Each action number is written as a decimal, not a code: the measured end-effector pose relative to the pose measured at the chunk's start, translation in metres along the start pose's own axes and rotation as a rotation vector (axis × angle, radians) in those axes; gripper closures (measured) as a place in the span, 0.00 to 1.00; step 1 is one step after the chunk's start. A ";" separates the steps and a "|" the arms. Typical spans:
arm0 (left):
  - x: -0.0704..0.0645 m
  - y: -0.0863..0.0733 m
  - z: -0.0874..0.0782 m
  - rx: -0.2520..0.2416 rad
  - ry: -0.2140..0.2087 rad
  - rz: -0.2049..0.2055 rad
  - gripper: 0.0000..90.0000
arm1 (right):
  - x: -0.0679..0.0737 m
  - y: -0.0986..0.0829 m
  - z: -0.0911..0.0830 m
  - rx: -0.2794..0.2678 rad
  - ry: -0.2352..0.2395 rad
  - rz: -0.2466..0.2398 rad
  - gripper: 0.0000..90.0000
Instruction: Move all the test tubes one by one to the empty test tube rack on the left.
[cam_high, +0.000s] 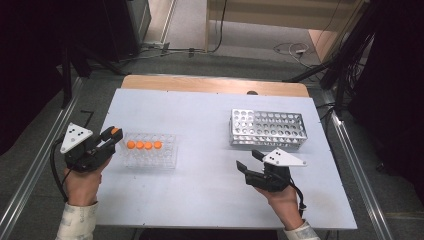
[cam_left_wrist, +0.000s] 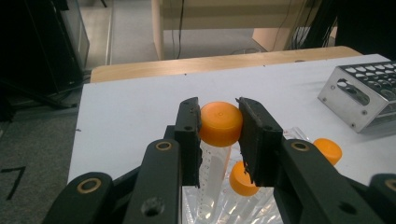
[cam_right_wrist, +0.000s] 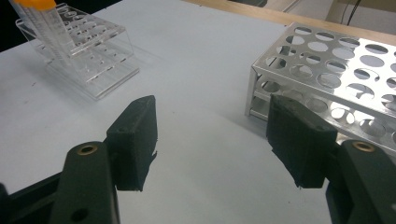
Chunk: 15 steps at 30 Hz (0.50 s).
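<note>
A clear plastic tube with an orange cap (cam_left_wrist: 220, 123) is clamped at its cap, upright, just above the clear rack (cam_high: 150, 159), at that rack's left end, where four more orange-capped tubes (cam_high: 144, 145) stand in a row.

Tube (cam_left_wrist: 212, 179) bottom behind left tool (cam_left_wrist: 219, 140)

A pale blue-white worktop (cam_high: 200, 115) with a light wooden far edge (cam_high: 215, 84) stands on grey carpet (cam_high: 240, 62). Metal rails (cam_high: 30, 175) run along both sides. Beyond it, black cables (cam_high: 295, 49) trail across the floor beside light wooden furniture (cam_high: 280, 12). Dark equipment (cam_high: 125, 25) stands at the back left, in shadow.
</note>
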<state>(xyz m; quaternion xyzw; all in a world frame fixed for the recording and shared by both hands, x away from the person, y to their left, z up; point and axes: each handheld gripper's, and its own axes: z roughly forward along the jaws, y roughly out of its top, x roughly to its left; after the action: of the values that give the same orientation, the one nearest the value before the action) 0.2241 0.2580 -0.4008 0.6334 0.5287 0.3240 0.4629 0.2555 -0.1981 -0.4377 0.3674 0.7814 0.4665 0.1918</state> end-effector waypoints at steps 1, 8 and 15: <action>-0.001 -0.001 0.000 0.001 0.000 0.004 0.77 | 0.000 0.000 0.000 -0.001 0.000 0.000 0.36; -0.003 -0.008 0.001 0.003 0.013 0.004 0.77 | 0.000 0.000 0.000 0.000 -0.001 0.000 0.36; -0.005 -0.012 0.002 0.008 0.010 0.011 0.77 | 0.000 0.000 0.000 0.000 -0.002 0.001 0.36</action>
<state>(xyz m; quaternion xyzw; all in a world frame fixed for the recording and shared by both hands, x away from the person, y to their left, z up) 0.2197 0.2527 -0.4123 0.6365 0.5290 0.3276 0.4557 0.2553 -0.1981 -0.4377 0.3682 0.7812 0.4661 0.1922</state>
